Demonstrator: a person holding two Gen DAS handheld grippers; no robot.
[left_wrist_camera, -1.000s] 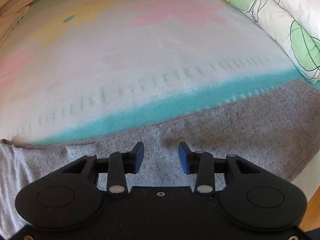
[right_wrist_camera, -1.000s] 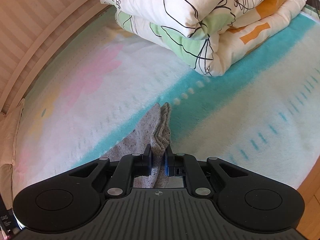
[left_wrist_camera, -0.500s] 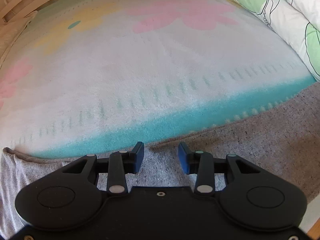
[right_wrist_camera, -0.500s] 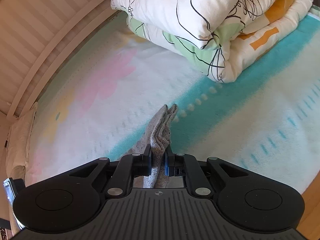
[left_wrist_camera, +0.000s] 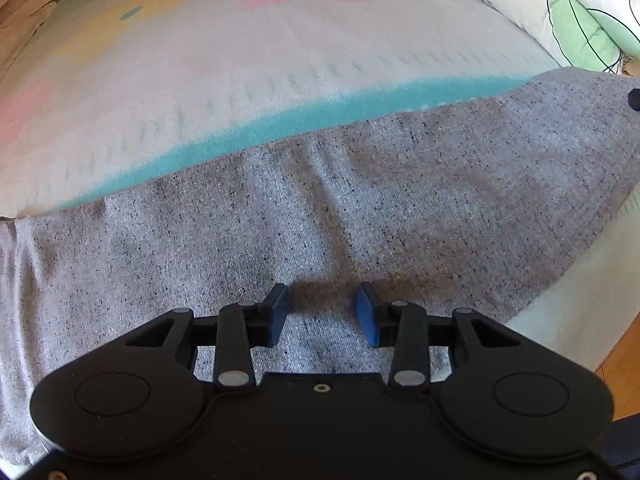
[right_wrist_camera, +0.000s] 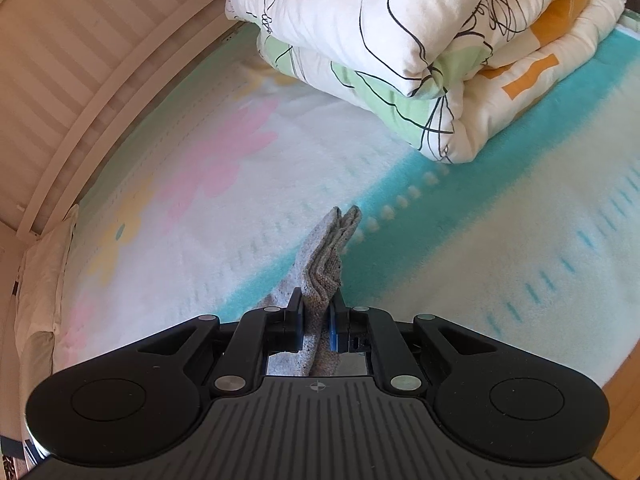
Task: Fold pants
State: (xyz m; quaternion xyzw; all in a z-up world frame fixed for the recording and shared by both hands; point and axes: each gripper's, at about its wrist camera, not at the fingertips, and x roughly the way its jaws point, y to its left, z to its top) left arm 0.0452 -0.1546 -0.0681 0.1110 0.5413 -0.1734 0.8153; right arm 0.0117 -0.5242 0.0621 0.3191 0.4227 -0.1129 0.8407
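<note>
We find the left tongs (left_wrist_camera: 322, 310) standing apart, with nothing between the blue pads (left_wrist_camera: 367, 316). They hang over the grey speckled pants (left_wrist_camera: 320, 208), which lie spread flat beneath and ahead of them; whether the tips touch the cloth we cannot tell. The fabric runs from the left edge of this view to the far right, where it narrows. Ahead of the left tongs, past the far edge of the pants, we note the pastel blanket (left_wrist_camera: 240, 80) with its teal stripe. A folded quilt (left_wrist_camera: 580, 20) sits ahead and to the right, well apart from the tongs.

We find the right tongs (right_wrist_camera: 318, 324) clamped on a bunched end of the pants (right_wrist_camera: 326, 260). The gathered cloth rises between the two fingers and points forward in a ridged fold, its tip over the teal stripe of the blanket (right_wrist_camera: 500, 220). The quilt (right_wrist_camera: 400, 40), white with green and orange patches and black line drawing, lies ahead and to the right of these tongs. A pale slatted bed frame (right_wrist_camera: 80, 60) curves along the left, beyond the blanket's edge. A strip of wooden floor (right_wrist_camera: 624, 412) shows at the lower right.
</note>
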